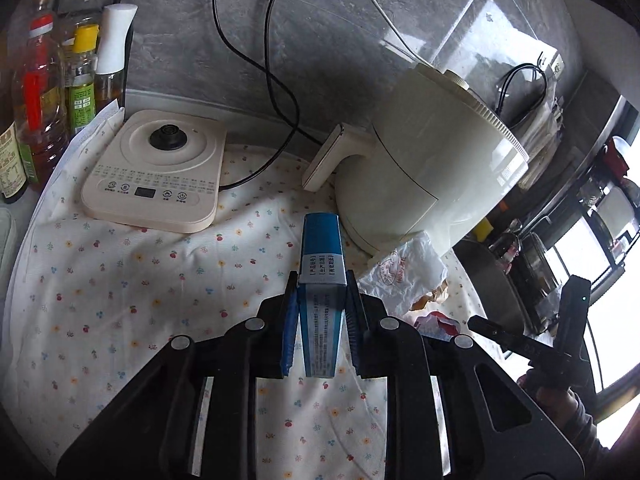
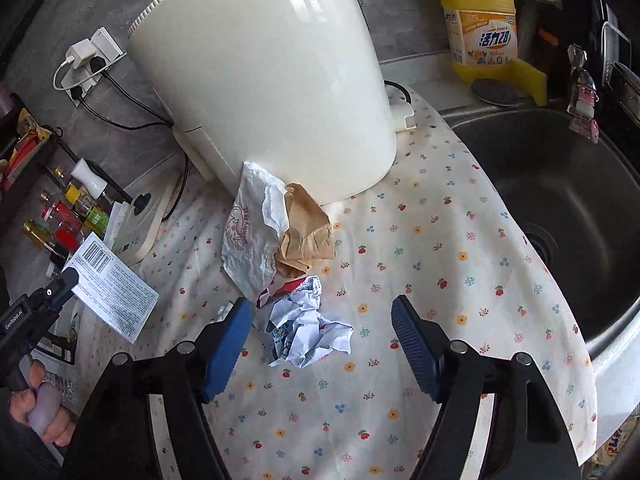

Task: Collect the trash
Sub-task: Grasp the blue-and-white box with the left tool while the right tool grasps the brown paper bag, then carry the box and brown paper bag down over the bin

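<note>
My left gripper (image 1: 322, 280) is shut on a narrow blue and white carton (image 1: 320, 240), which sticks out forward above the flowered cloth (image 1: 140, 280). The right wrist view shows that carton (image 2: 112, 292) at the left, printed side with barcode up. My right gripper (image 2: 320, 306) is open above a crumpled white paper ball (image 2: 308, 332); the ball lies on the cloth nearer the left finger, and the pads are not pressing it. Behind it lie a red and white wrapper (image 2: 288, 286), a white crumpled bag (image 2: 252, 232) and a brown paper bag (image 2: 308, 228).
A cream air fryer (image 2: 272, 80) stands right behind the trash. A kettle base (image 1: 156, 168) and oil bottles (image 1: 48, 92) are at the left, with cables along the wall. A steel sink (image 2: 560, 184) lies to the right, a yellow detergent bottle (image 2: 480, 20) behind it.
</note>
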